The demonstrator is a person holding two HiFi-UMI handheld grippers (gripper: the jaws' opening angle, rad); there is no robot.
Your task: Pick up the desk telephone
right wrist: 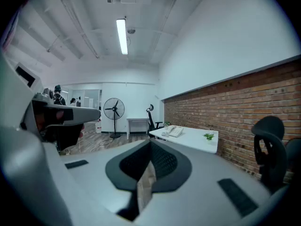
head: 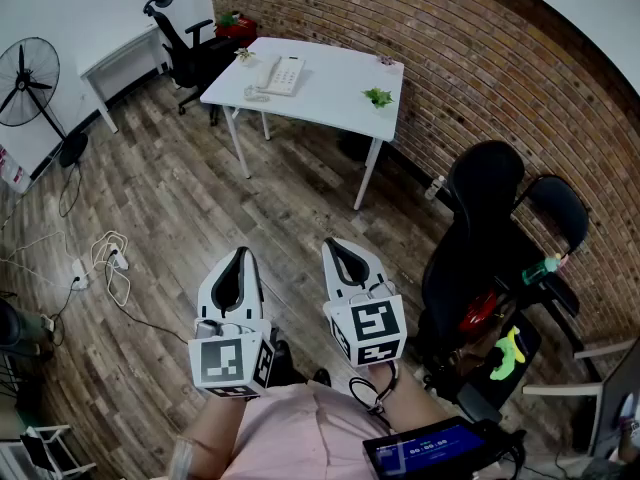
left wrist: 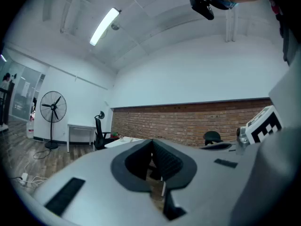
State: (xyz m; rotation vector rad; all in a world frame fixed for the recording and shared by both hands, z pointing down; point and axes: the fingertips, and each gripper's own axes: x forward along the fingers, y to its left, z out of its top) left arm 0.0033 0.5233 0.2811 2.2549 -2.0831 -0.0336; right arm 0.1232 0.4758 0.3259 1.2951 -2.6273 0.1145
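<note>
The person is holding the left gripper [head: 240, 254] and the right gripper [head: 337, 246] close to the body, both closed and empty, probably because the telephone [head: 281, 74] is still far off. It is sitting on the far side of the white table [head: 330, 93]. Bare wooden floor [head: 190, 198] is lying between. A black chair [head: 485, 228] is standing to the right and cables [head: 110, 263] are trailing to the left, neither seemingly blocking the way.

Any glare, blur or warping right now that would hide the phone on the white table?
Head view: even light, fisheye bows the brick wall, desk telephone small but sharp on the white table. Left gripper view: ceiling light glares, corners dark. Right gripper view: desk telephone tiny yet legible.
</note>
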